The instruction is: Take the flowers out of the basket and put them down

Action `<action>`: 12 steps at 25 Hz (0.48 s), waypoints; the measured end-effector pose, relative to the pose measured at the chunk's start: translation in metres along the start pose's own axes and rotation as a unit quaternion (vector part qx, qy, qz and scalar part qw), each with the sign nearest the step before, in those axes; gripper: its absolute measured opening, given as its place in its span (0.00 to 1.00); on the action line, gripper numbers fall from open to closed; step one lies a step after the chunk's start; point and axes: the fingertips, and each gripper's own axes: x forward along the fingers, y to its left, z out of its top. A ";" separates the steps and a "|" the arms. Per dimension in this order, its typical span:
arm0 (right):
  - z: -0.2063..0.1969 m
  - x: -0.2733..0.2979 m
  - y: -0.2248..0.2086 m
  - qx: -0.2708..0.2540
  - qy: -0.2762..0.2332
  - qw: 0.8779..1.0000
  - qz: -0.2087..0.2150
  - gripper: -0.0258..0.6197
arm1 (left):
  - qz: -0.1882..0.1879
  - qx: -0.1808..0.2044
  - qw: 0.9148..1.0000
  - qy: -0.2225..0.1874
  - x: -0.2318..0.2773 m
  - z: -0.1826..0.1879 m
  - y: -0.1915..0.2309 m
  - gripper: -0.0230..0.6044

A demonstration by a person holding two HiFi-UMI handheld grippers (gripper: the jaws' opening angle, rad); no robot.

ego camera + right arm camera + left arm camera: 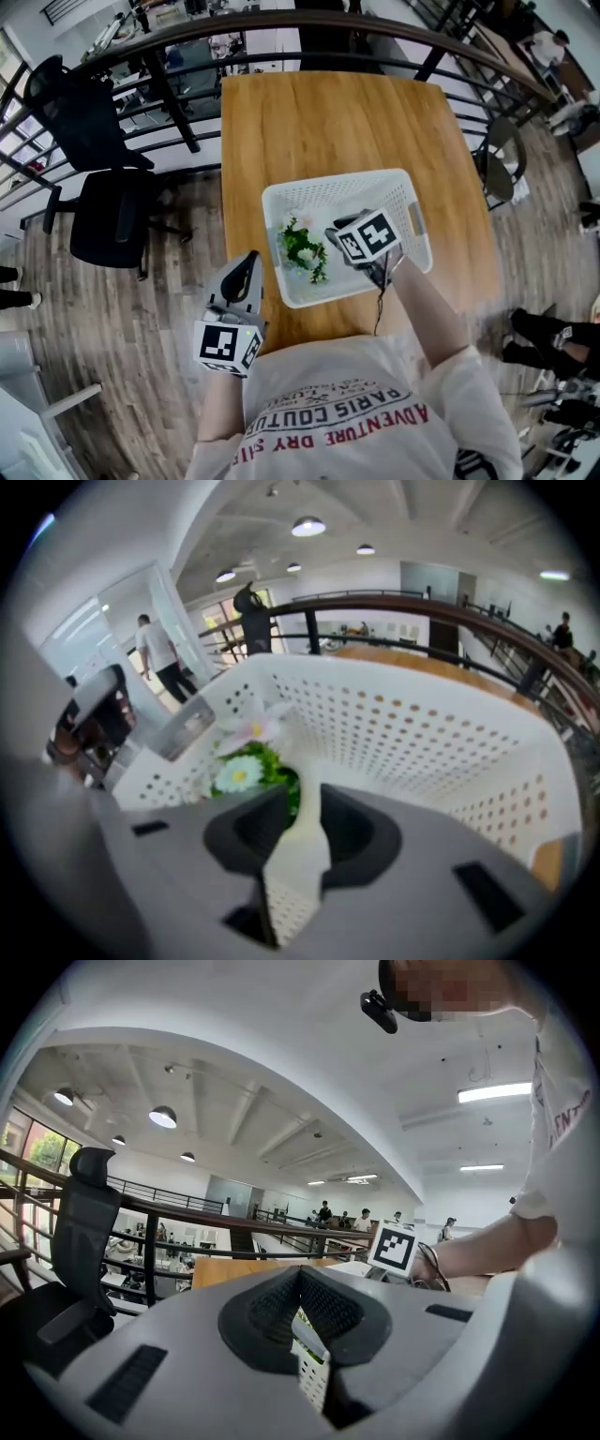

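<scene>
Left tongs (pixel 246 267) closed, empty, just off the tabletop's (pixel 319 122) near-left corner. Right tongs (pixel 305 794) apart, empty, inside basket (pixel 328 180), beside flowers (pixel 305 248). Flowers lie in basket's left half. Basket sits at near edge.

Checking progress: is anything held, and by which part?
Nothing is held: the right hand-held gripper is open near the flowers, the left hand-held gripper shut, empty.

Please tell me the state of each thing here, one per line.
flowers: lying in basket, not gripped.
basket: upright on table, holding the flowers.
right gripper: open, inside basket, jaws toward flowers.
left gripper: shut, empty, outside basket.
</scene>
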 end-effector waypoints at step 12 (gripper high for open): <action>-0.027 0.071 -0.003 0.021 0.106 0.994 0.036 0.23 | -0.007 -0.019 1.000 0.022 0.013 -0.021 0.010 0.08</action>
